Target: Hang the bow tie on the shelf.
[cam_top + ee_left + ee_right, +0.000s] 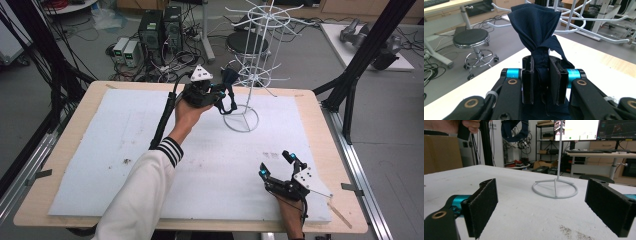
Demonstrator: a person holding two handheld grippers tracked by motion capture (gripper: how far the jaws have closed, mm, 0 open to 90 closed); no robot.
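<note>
Left gripper (541,82) clamped on dark blue cloth (536,27) — right gripper (544,207) wide apart, empty

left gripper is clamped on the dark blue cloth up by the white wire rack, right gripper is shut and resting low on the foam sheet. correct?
One thing is off: the right gripper is open, not shut. The right gripper view shows its two black jaws spread wide with nothing between them. The rest holds: the left gripper is clamped on the dark blue cloth by the white wire rack, and the right one sits low over the foam sheet.
</note>
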